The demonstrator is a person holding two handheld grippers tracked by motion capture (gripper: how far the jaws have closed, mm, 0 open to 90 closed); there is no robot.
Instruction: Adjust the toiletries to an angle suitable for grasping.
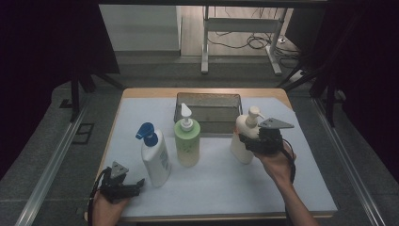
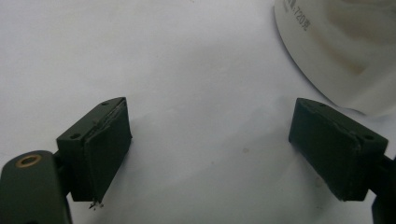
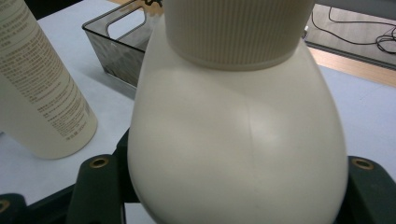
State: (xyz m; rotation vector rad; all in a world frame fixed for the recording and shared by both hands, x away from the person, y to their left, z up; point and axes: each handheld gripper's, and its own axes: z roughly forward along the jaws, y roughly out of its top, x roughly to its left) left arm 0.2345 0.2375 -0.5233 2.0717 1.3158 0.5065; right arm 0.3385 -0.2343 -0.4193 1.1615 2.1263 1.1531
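Two jaws of right gripper (image 1: 251,141) clamped on cream pump bottle (image 1: 244,134), low on its body. Bottle upright, long axis vertical, pump spout pointing right, at right of white mat (image 1: 226,181), just in front of grey bin (image 1: 208,111). Ribbed collar (image 3: 238,28) resolved in right gripper view; spout direction in high view. Left gripper (image 1: 134,184) spread wide, holding nothing, near base of blue-capped bottle (image 1: 155,155). Green bottle (image 1: 187,139) standing between.

Three pump bottles in a row on tabletop (image 1: 211,183): spray-top bottle (image 1: 155,157) left, middle bottle (image 1: 187,139), right bottle (image 1: 244,136). Basket (image 1: 209,109) behind them.
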